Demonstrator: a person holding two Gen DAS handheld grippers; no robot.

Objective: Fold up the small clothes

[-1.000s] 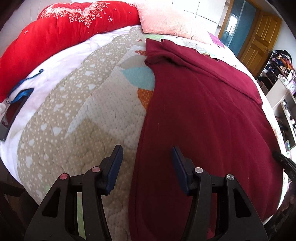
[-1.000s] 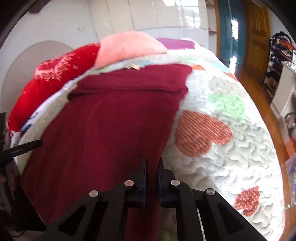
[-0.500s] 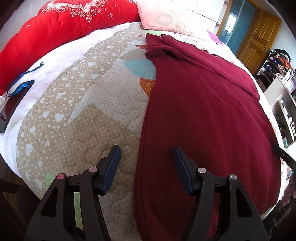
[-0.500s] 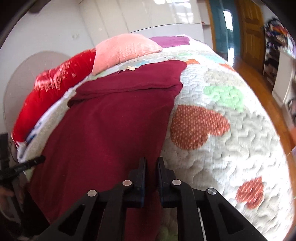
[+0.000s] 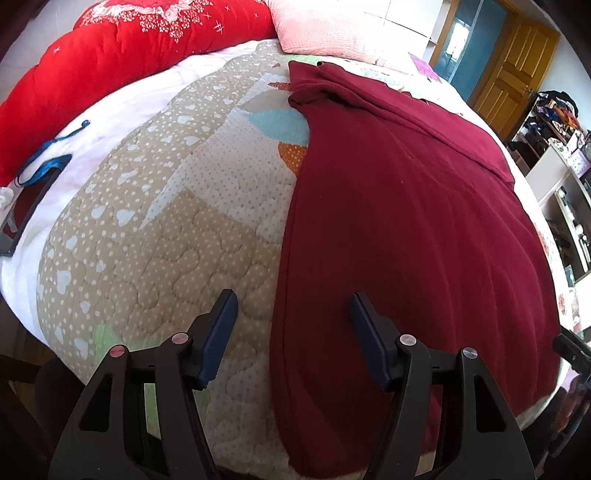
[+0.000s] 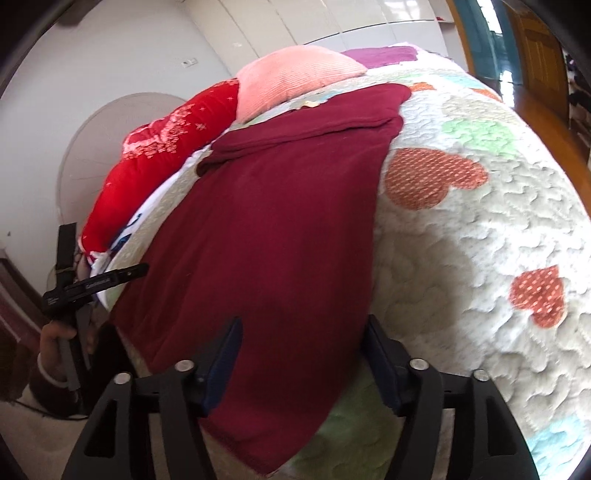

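Cloth like this dark red garment point(image 5: 406, 221), lying flat on the bed point(image 5: 155, 221) below the pink pillow point(image 5: 332, 29), is soft and limp, so pinch its near hem corners; your left hand-held gripper point(image 5: 291, 314) and right hand-held gripper point(image 6: 303, 343) both gape empty there.

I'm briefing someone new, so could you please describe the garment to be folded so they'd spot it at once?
On the bed's patchwork quilt, below the pink pillow and red duvet, lies the maroon garment, spread flat down to the near edge. It is the only plain dark-red cloth; everything around it is patterned or brighter.
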